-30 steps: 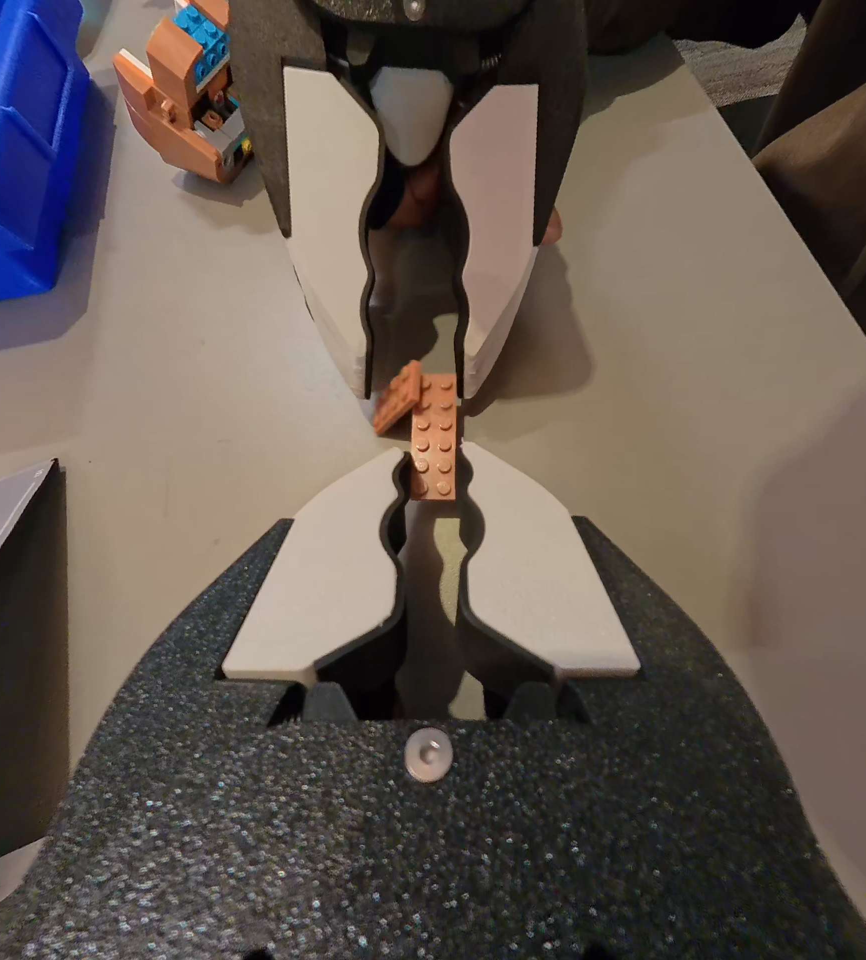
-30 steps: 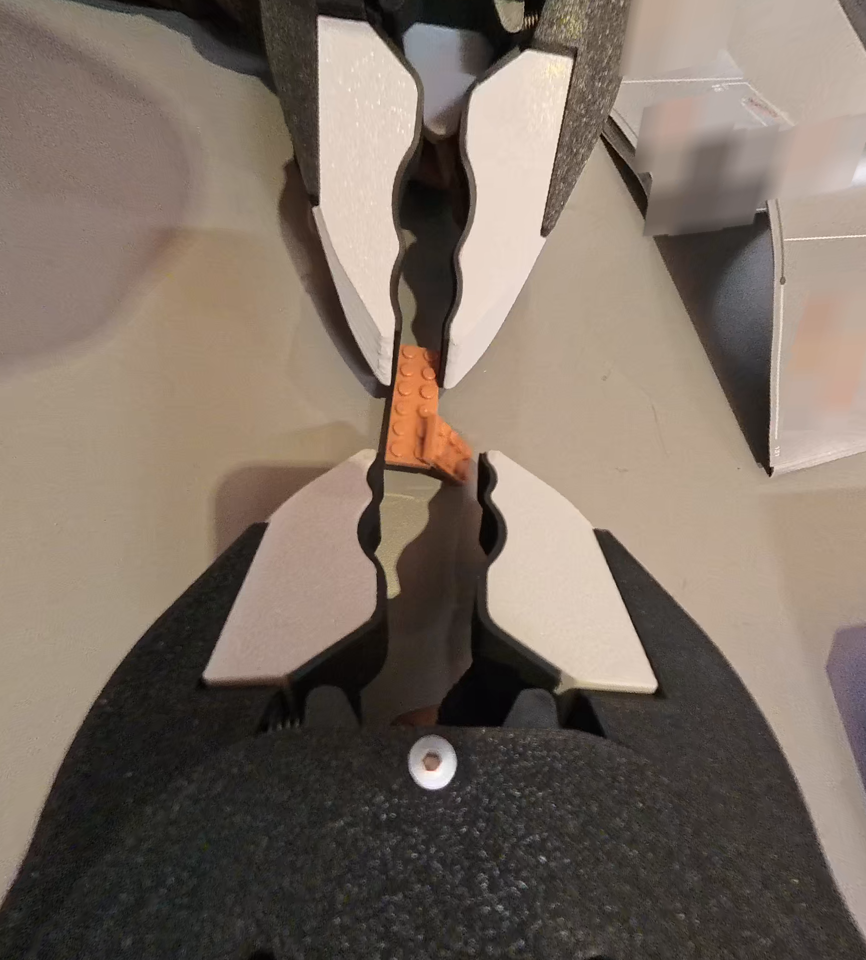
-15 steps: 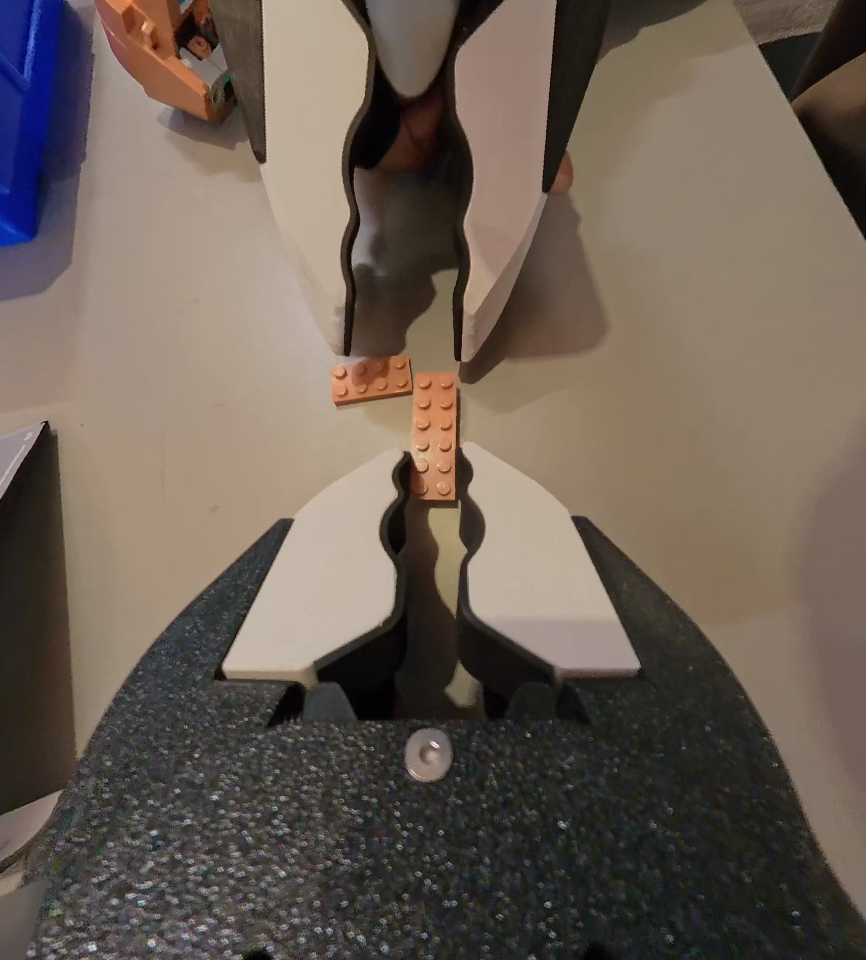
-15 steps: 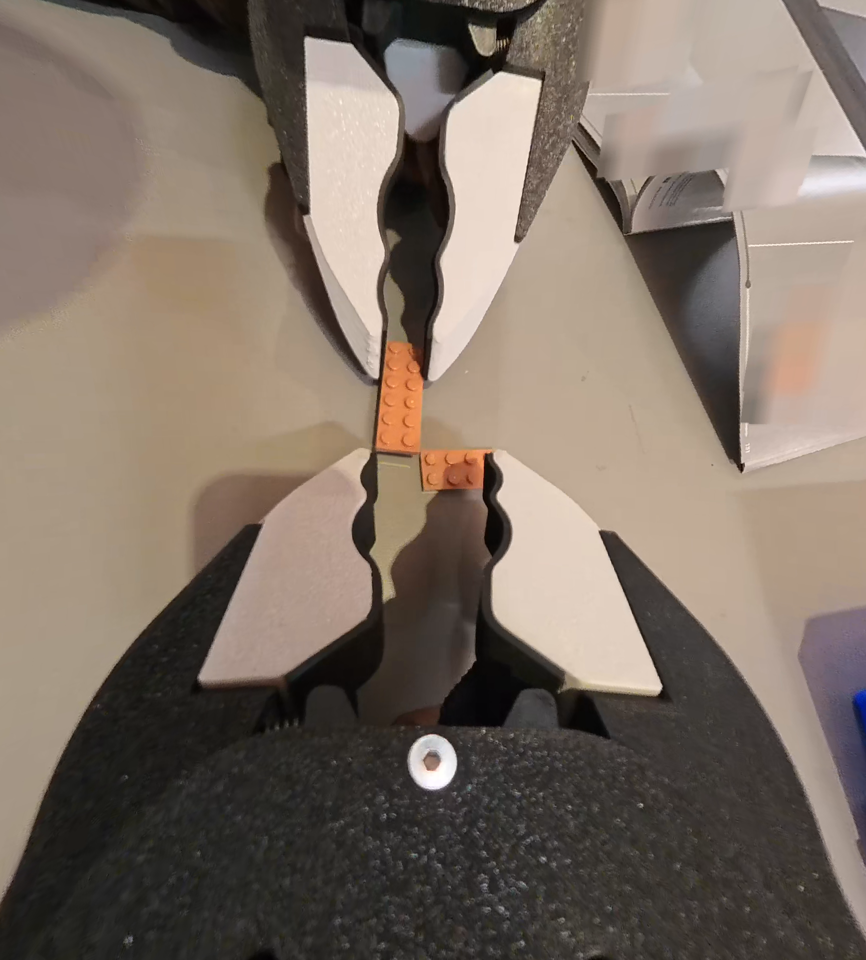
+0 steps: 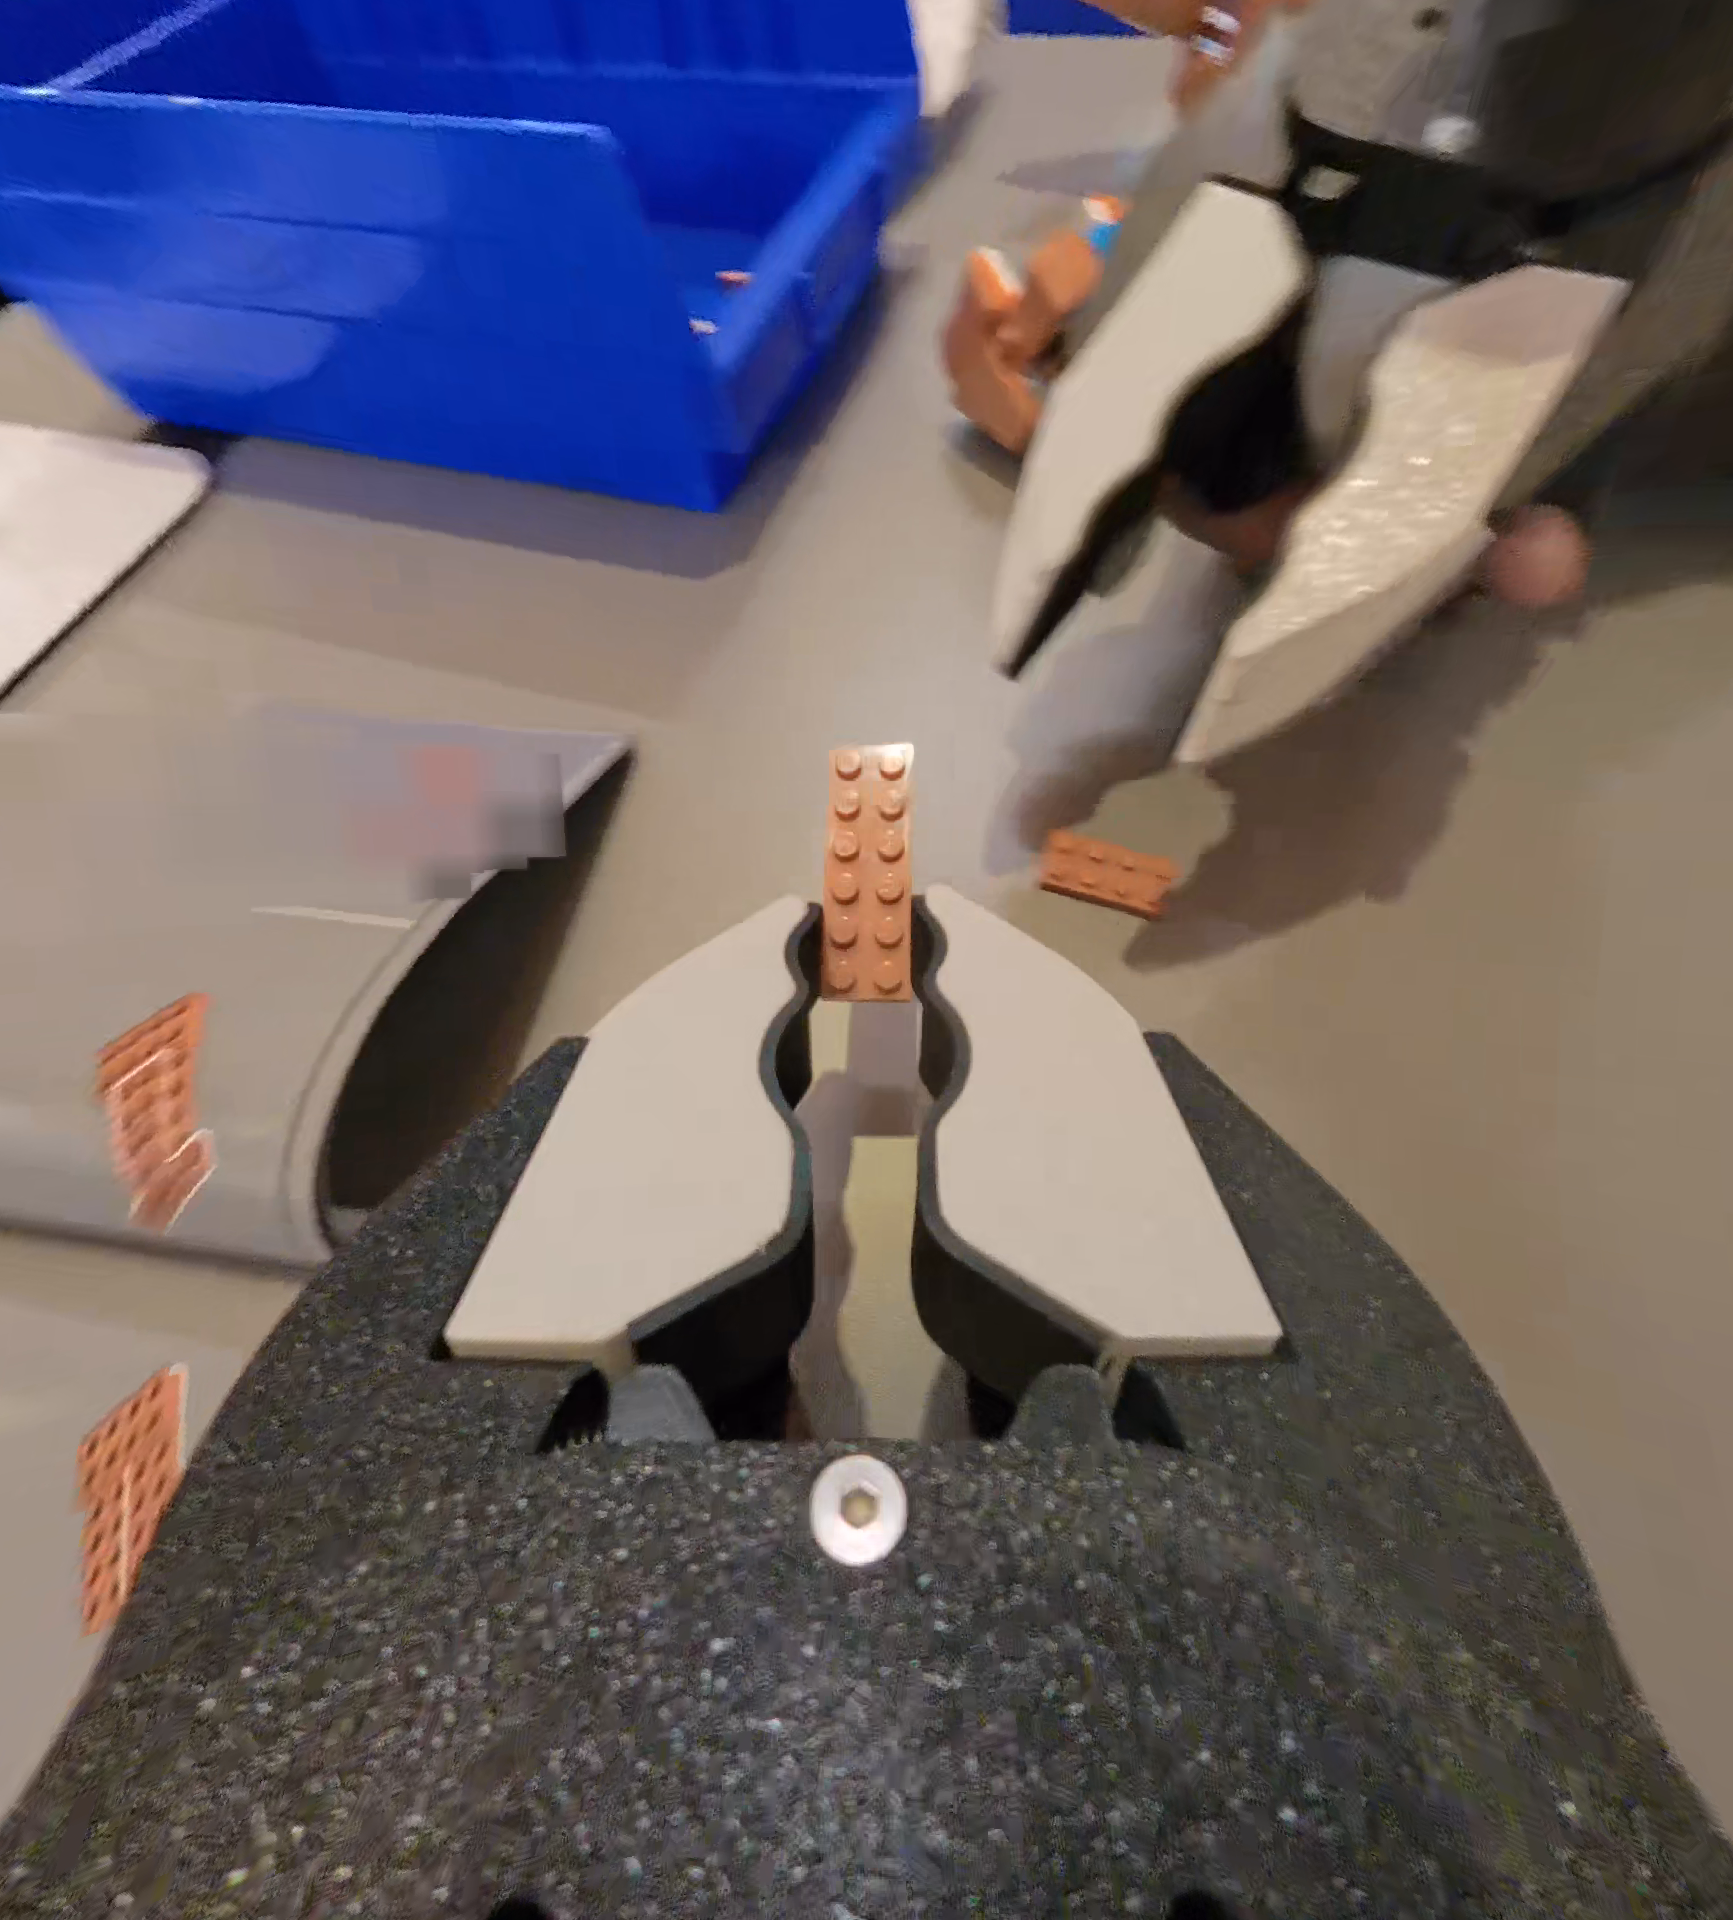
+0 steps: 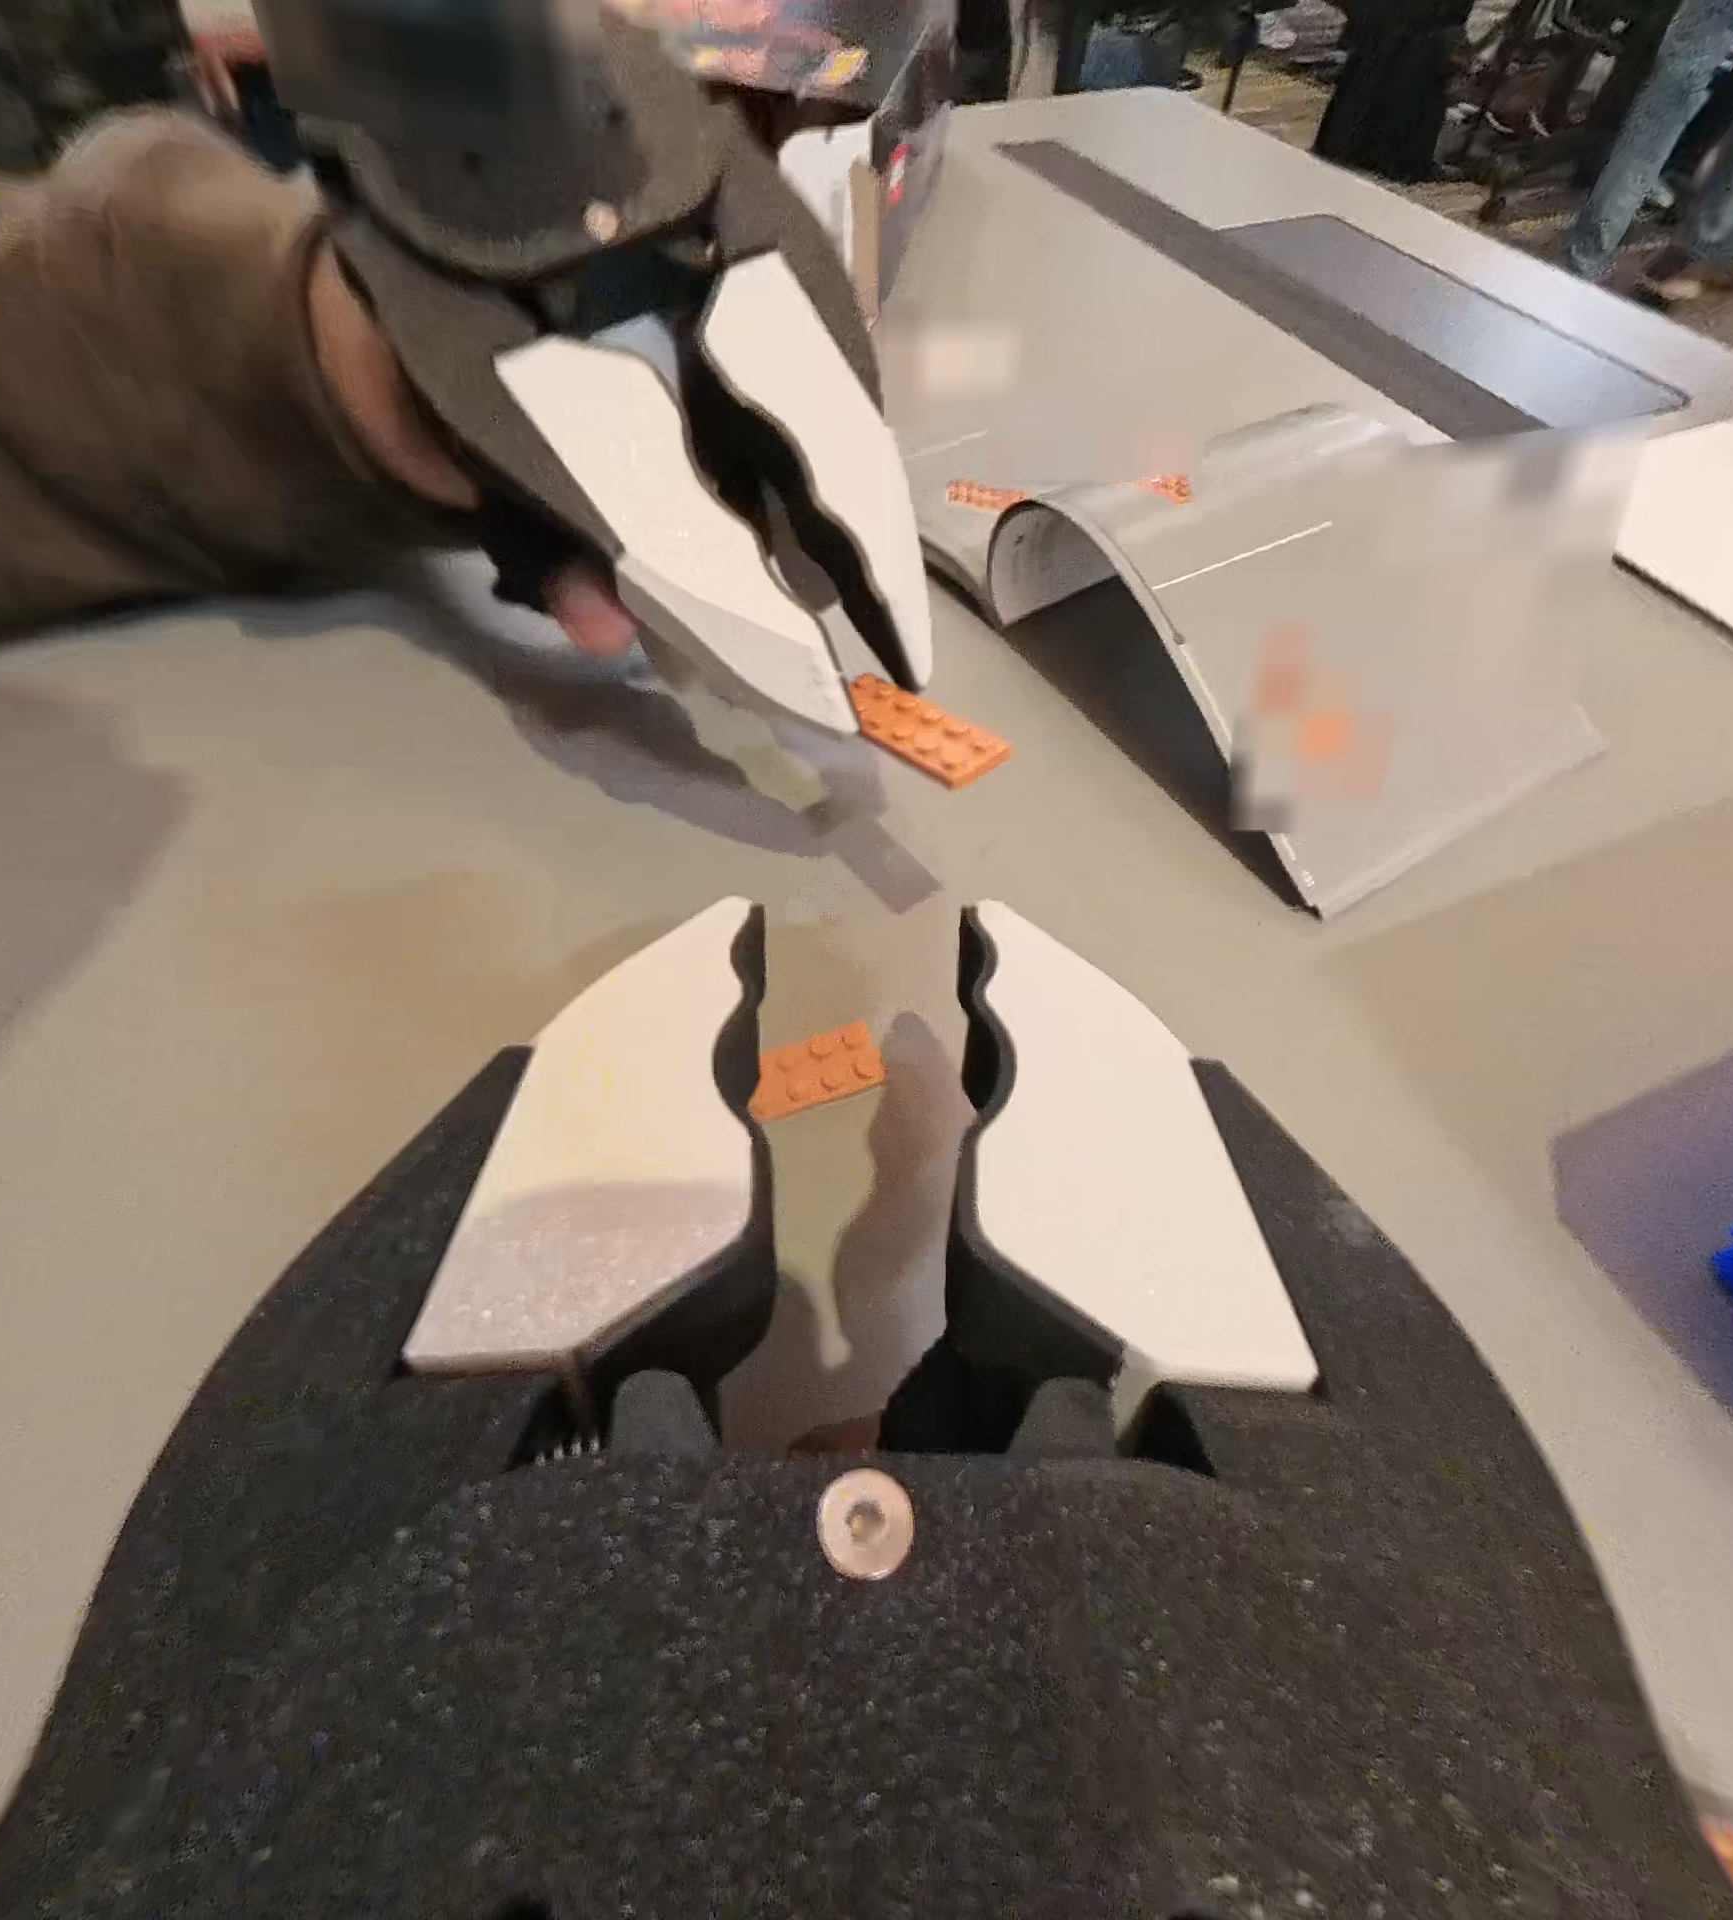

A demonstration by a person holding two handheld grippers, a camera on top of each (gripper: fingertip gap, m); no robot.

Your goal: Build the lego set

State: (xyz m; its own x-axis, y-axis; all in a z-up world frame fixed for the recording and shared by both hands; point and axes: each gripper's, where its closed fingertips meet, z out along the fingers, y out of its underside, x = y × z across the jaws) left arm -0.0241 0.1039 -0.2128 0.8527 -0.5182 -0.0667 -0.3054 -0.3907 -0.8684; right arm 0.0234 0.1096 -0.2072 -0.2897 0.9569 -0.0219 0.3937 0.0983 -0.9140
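1. Table (image 5: 1464, 1143): grey, 1 seen. Both grippers have lifted and swung away since half a sec ago, so more of it shows.
2. Bin (image 5: 446, 260): blue, 1, at 11 o'clock in left view; only a corner shows at 3 o'clock in right view.
3. Booklet (image 6: 1257, 644): 1, open, pages arched, at 2 o'clock in right view. Partly mosaic-blurred.
4. L gripper (image 5: 867, 914): clamped on long plate (image 5: 870, 873), an orange 2-wide piece gripped at its near end, far end sticking out toward 12. Was on the table 0.5 s ago; now looks raised, its shadow below on the table in right view.
5. R gripper (image 6: 862, 914): jaws narrowly apart, holding nothing. Has backed off; it had the short plate 1 s ago, then let go.
6. Build (image 5: 1028, 332): 1 partly built orange model at 1 o'clock in left view, half hidden behind R gripper, blurred.
7. Short plate (image 6: 820, 1070): orange, 1, flat on table, loose, below R gripper's fingers.
8. Count: 2 loose plates, 2 grippers.
9. Meaning, as judged: the two plates aren't joined; the attempt came apart, so short plate needs re-picking before pressing on.
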